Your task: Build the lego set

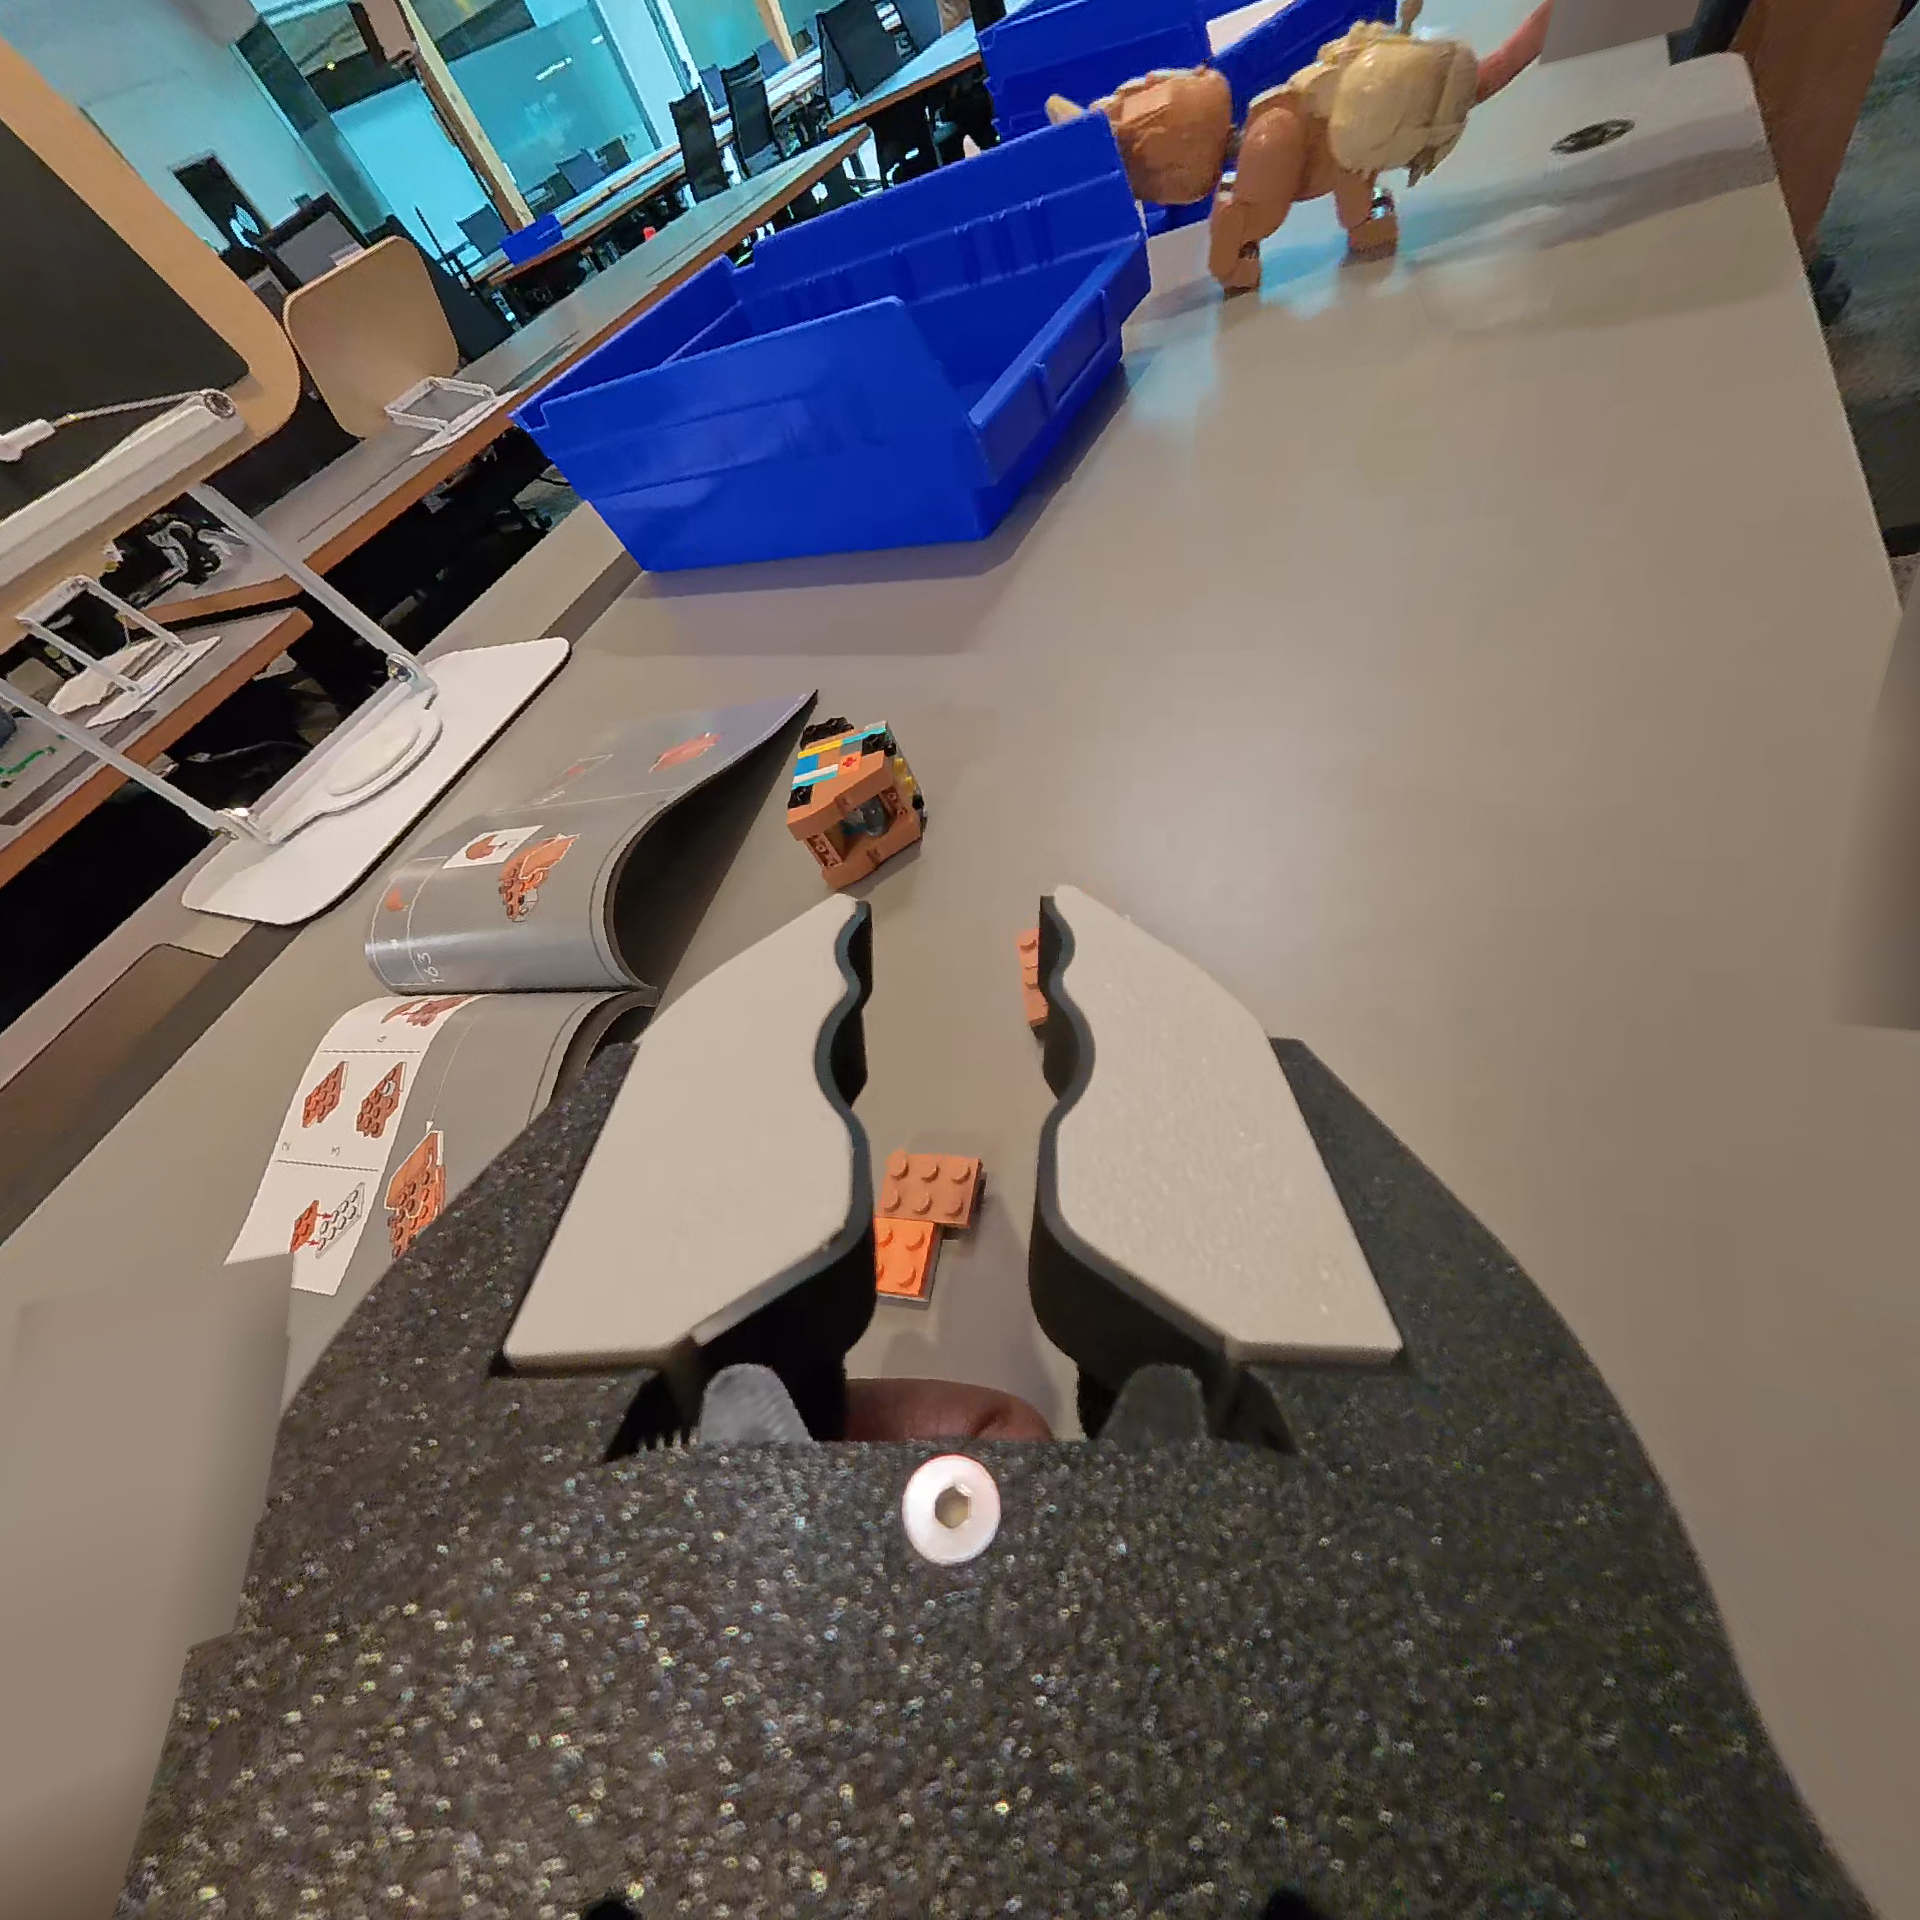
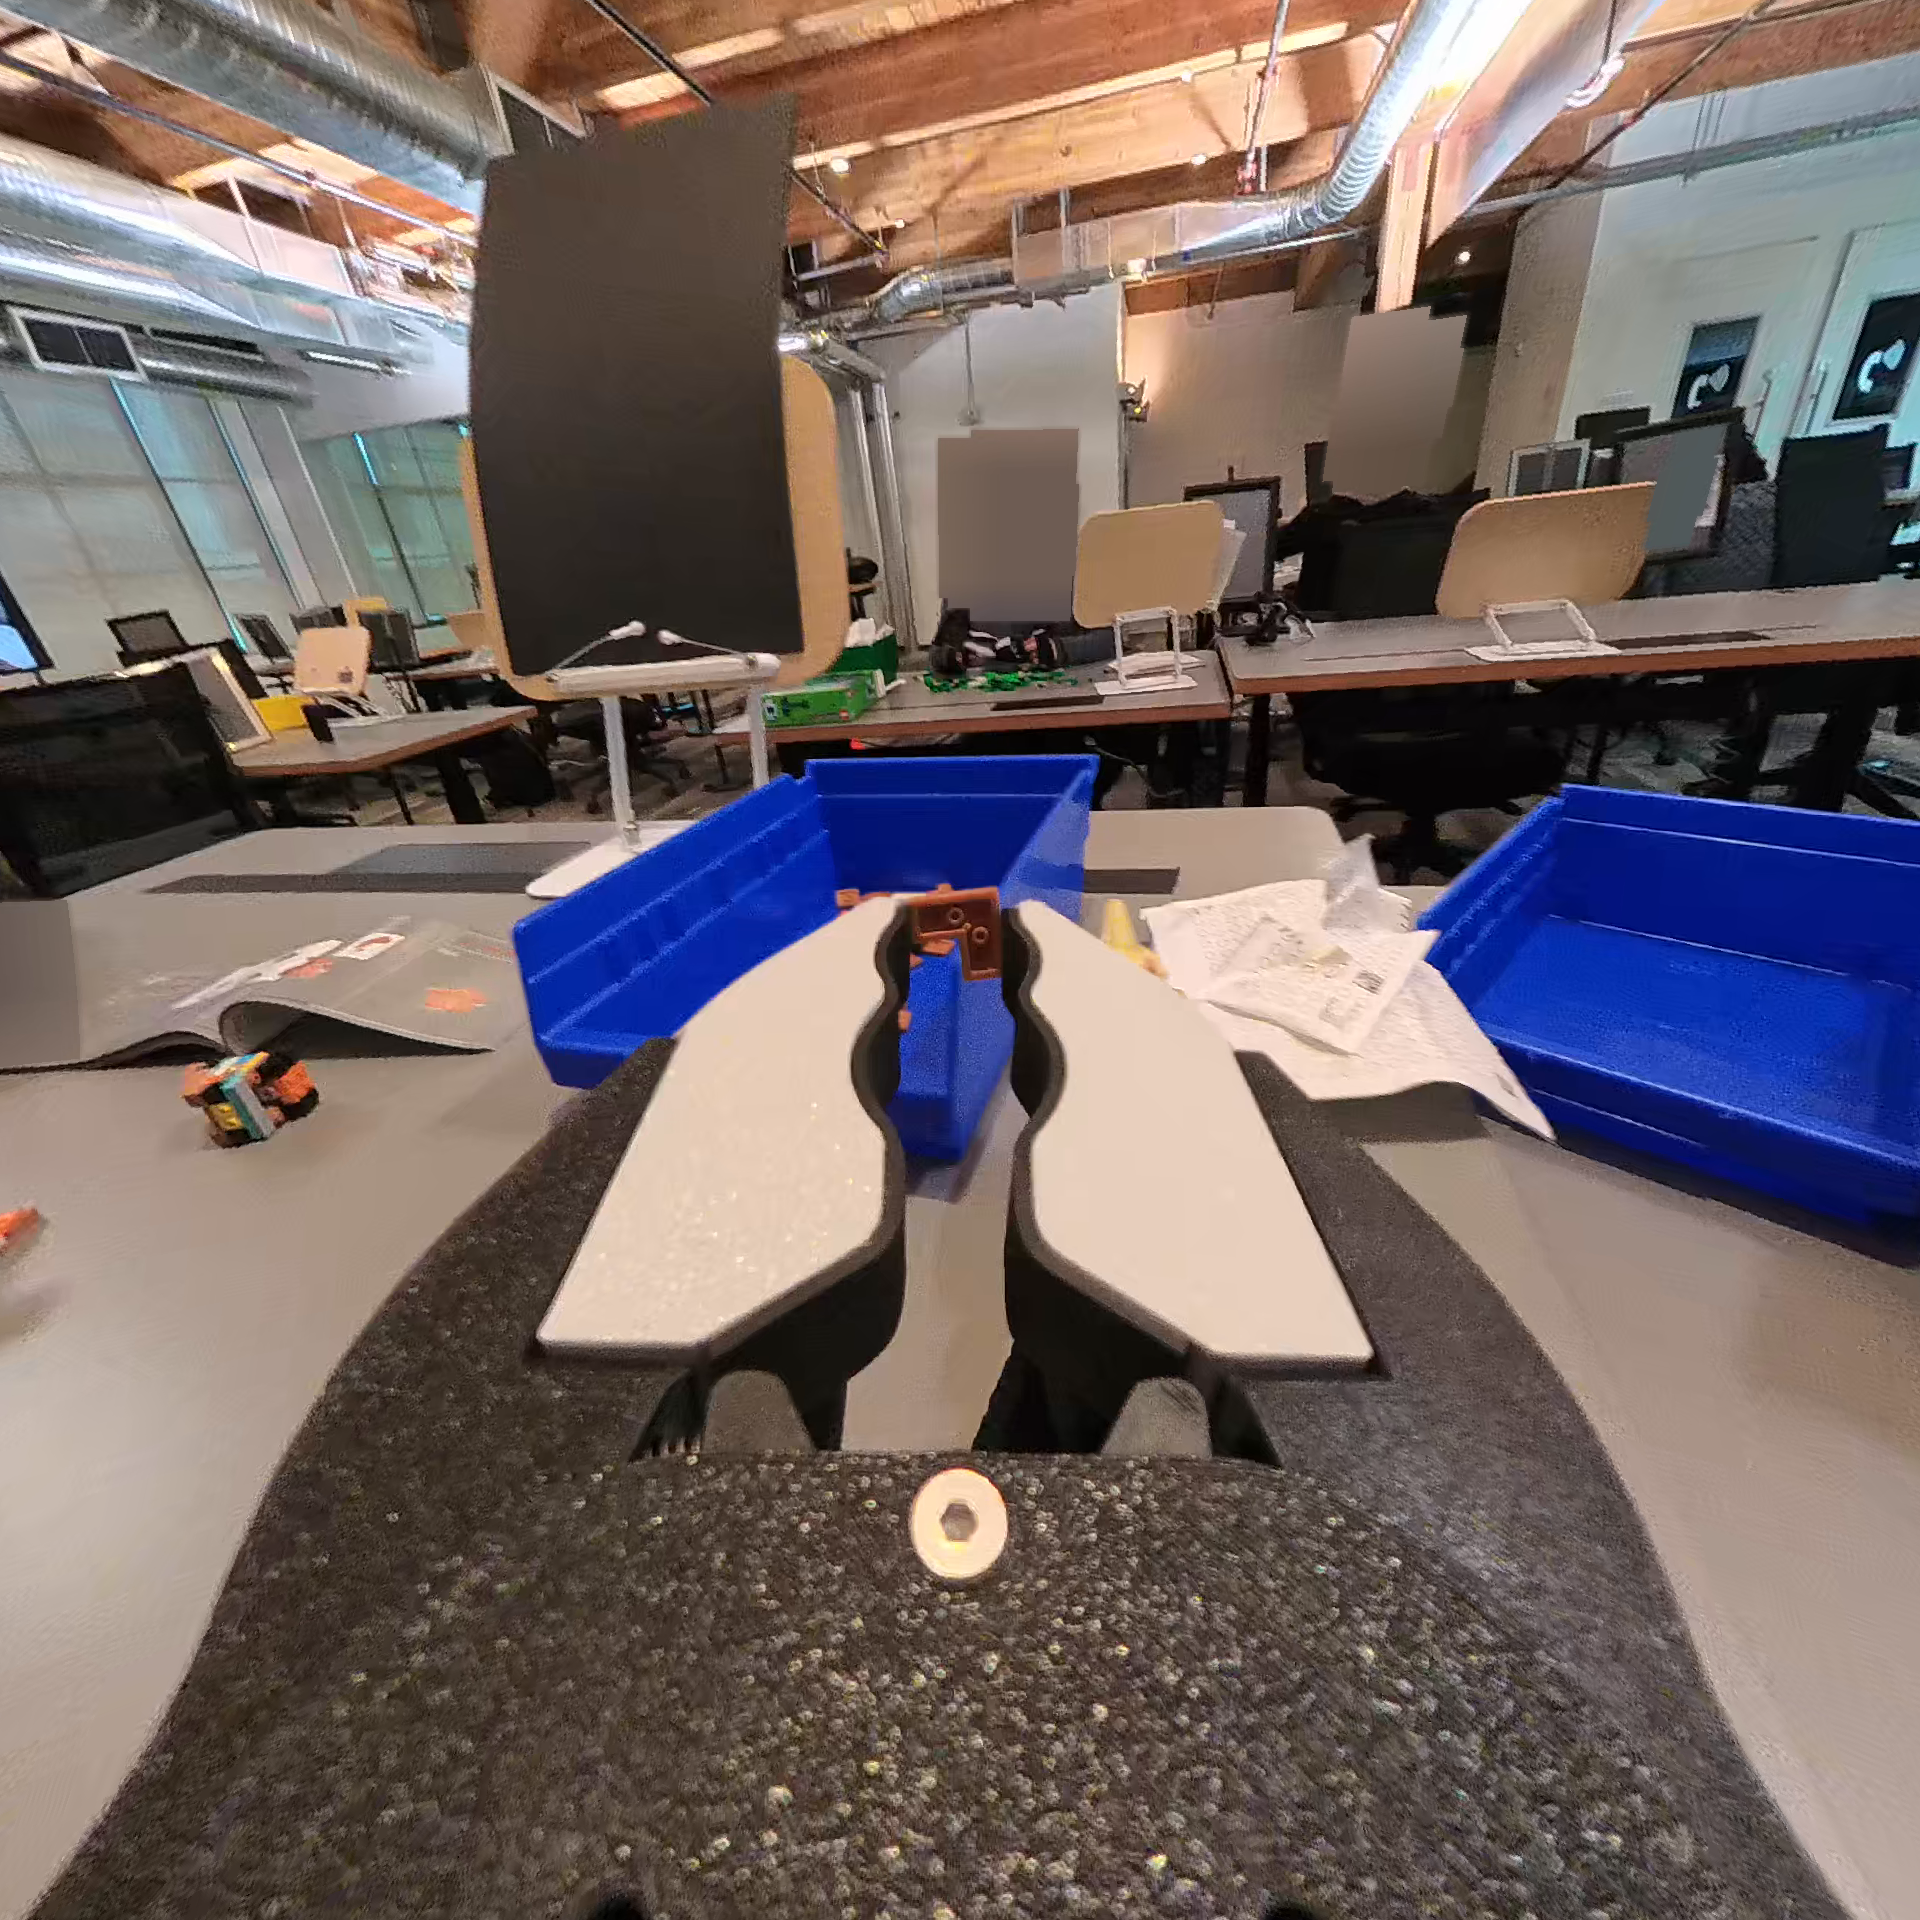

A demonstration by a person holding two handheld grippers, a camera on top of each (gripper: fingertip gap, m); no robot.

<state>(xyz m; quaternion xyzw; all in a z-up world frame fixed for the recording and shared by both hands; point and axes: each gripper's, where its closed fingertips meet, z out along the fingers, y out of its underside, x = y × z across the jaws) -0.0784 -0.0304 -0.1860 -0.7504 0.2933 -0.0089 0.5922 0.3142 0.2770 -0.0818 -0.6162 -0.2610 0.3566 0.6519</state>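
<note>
Nearest the left wrist camera, two orange plates [image 1: 925, 1210] lay overlapped on the grey table [image 1: 1455, 727], showing in the gap between the fingers of the left gripper [image 1: 954, 914], whose jaws stood apart and held nothing. Another small orange piece [image 1: 1031, 977] lay just beside the inner edge of that gripper's right finger, partly hidden by it. To the left, an open instruction booklet [image 1: 499, 935] lay with its pages curling, and just beyond its far corner sat a small multicoloured block assembly [image 1: 857, 805] on the table. Farther off stood a blue bin [image 1: 831, 416], and past it a tan and brown toy dinosaur [image 1: 1320, 145] stood upright near the table's far end. In the right wrist view, the right gripper [image 2: 956, 935] was closed on a brown L-shaped piece [image 2: 961, 930], pinched at the fingertips and raised in front of the same blue bin [image 2: 686, 935]. Crumpled paper bags [image 2: 1320, 977] lay to the right, against a second blue bin [image 2: 1704, 997]. A dark panel on a white stand [image 2: 634, 395] rose behind the first bin.
</note>
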